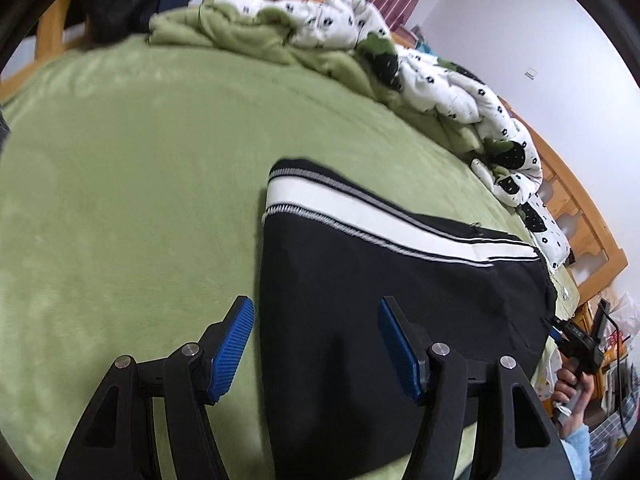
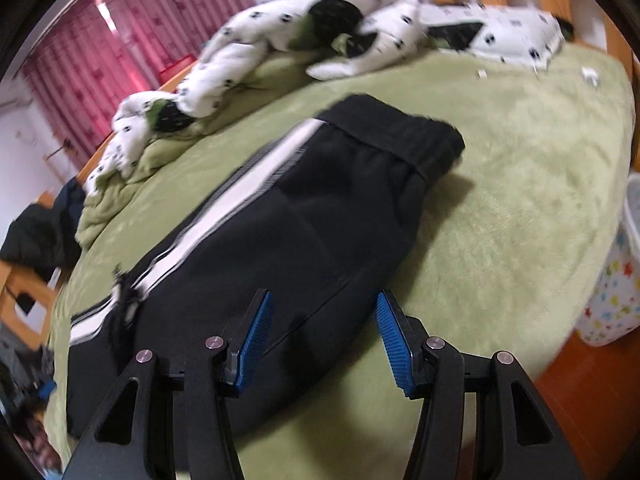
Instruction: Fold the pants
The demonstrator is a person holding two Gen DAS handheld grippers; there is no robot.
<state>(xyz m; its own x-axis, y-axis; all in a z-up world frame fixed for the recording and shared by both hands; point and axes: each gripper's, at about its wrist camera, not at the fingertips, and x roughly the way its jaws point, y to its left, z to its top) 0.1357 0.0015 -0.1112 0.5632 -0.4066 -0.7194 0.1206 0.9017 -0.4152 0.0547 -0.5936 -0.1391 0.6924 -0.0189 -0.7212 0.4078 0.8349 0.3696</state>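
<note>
Pants (image 1: 400, 288) are lying flat on the green bed (image 1: 132, 200), black with a white side stripe, and they are looking already doubled over, so the long axis is running from the waistband (image 2: 400, 136) down toward the folded end near the bed's edge. Left gripper (image 1: 316, 348) is hovering with its blue pads (image 1: 232, 348) spread and nothing between them; the near left edge of the cloth is sitting just ahead of and below the gap. Right gripper (image 2: 320, 340) is likewise standing apart and empty, poised over the pants' lower right edge, with the waistband farther ahead. Both are sitting close to the cloth, one at each end of the same long side, so the coming fold is probably turning on lifting that side across the stripe. A rumpled white quilt (image 2: 248, 48) is lying well beyond.
</note>
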